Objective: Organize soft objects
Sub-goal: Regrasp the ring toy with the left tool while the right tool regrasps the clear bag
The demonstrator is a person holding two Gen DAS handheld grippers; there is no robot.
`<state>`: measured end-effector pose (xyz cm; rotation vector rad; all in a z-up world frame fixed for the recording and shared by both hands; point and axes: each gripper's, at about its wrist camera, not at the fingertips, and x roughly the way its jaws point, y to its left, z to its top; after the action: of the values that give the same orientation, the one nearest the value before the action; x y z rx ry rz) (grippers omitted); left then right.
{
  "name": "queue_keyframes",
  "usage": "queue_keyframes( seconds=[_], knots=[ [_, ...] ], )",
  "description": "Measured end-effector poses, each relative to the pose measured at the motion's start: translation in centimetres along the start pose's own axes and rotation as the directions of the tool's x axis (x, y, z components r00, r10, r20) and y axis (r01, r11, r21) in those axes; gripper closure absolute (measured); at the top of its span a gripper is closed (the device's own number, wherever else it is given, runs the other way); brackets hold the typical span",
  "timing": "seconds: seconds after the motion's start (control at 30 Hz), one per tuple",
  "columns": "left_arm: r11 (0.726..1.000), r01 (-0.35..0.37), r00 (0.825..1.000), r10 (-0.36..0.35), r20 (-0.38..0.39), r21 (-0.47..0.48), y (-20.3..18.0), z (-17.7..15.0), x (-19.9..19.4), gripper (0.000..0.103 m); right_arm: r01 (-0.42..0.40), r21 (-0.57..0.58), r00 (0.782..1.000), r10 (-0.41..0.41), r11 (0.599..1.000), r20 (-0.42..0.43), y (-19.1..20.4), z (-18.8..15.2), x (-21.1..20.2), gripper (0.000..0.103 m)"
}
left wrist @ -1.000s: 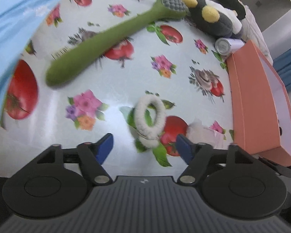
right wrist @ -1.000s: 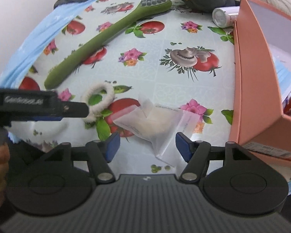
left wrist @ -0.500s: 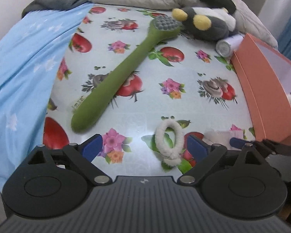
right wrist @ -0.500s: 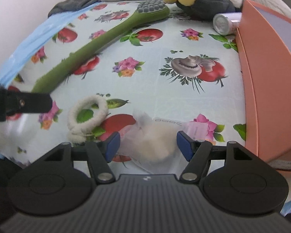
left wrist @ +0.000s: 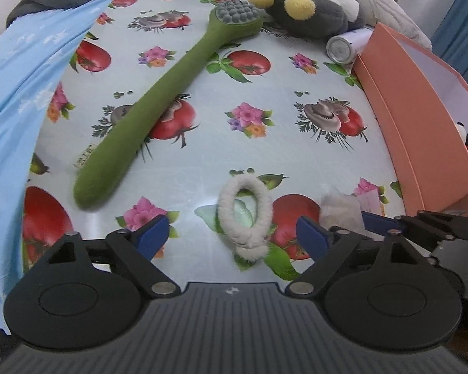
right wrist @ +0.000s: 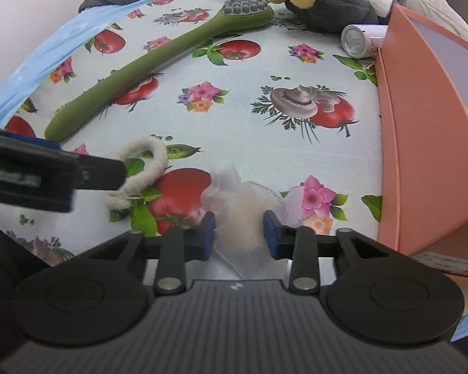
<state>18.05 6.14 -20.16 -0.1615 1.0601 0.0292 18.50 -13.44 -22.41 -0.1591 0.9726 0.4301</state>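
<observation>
- Left wrist view: the left gripper (left wrist: 231, 233) sits low in the frame, its jaws spread wide though closing a little, gripping nothing.
- The fluffy white hair tie (left wrist: 245, 213) lies flat on the tabletop (left wrist: 265, 93) between the blue pads, touching neither.
- At lower right the right gripper (left wrist: 371, 221) pokes in, its blue tips at the clear bag of white stuffing (left wrist: 340, 207).
- A long green massage brush (left wrist: 159, 109) runs diagonally from lower left to the upper middle, its grey nubbed head near a grey plush toy (left wrist: 309, 12) at the top.
- A white can (left wrist: 343, 50) lies on its side beside the orange box (left wrist: 421, 118) along the right edge; blue cloth (left wrist: 12, 93) covers the left edge.
- Right wrist view: the right gripper (right wrist: 238, 233) has its jaws closing on the clear bag of white stuffing (right wrist: 243, 205), which fills the gap between the blue pads in the lower middle; whether they press it yet I cannot tell.
- The hair tie (right wrist: 143, 165) is at middle left, partly behind the left gripper's dark finger (right wrist: 46, 174).
- The green brush (right wrist: 159, 59), plush toy (right wrist: 327, 3), can (right wrist: 358, 40) and orange box (right wrist: 421, 124) keep the same layout: upper left, top, upper right, right edge.
</observation>
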Motion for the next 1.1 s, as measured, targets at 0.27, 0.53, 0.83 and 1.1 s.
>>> queue_keyframes(
  seconds=[0.27, 0.53, 0.83, 1.1],
  knots=[
    [0.996, -0.026, 0.999, 0.029, -0.040, 0.085, -1.3, 0.4, 2.2, 0.040, 0.002, 0.039, 1.000, -0.002, 0.999, -0.005, -1.4, -0.4, -1.5, 0.074],
    [0.993, -0.032, 0.996, 0.041, -0.082, 0.116, -2.3, 0.2, 4.3, 0.060, 0.002, 0.073, 1.000, -0.002, 0.997, -0.009, -2.7, -0.1, -1.3, 0.079],
    [0.998, 0.014, 0.998, -0.010, -0.057, 0.068, -2.1, 1.3, 3.1, 0.086, -0.020, 0.092, 1.000, 0.021, 0.996, -0.002, -3.1, 0.7, -1.4, 0.084],
    [0.998, 0.070, 0.997, -0.070, 0.045, 0.008, -2.0, 2.9, -1.4, 0.086, -0.017, 0.108, 0.999, 0.012, 0.994, 0.047, -3.1, 1.5, -3.6, 0.086]
  ],
)
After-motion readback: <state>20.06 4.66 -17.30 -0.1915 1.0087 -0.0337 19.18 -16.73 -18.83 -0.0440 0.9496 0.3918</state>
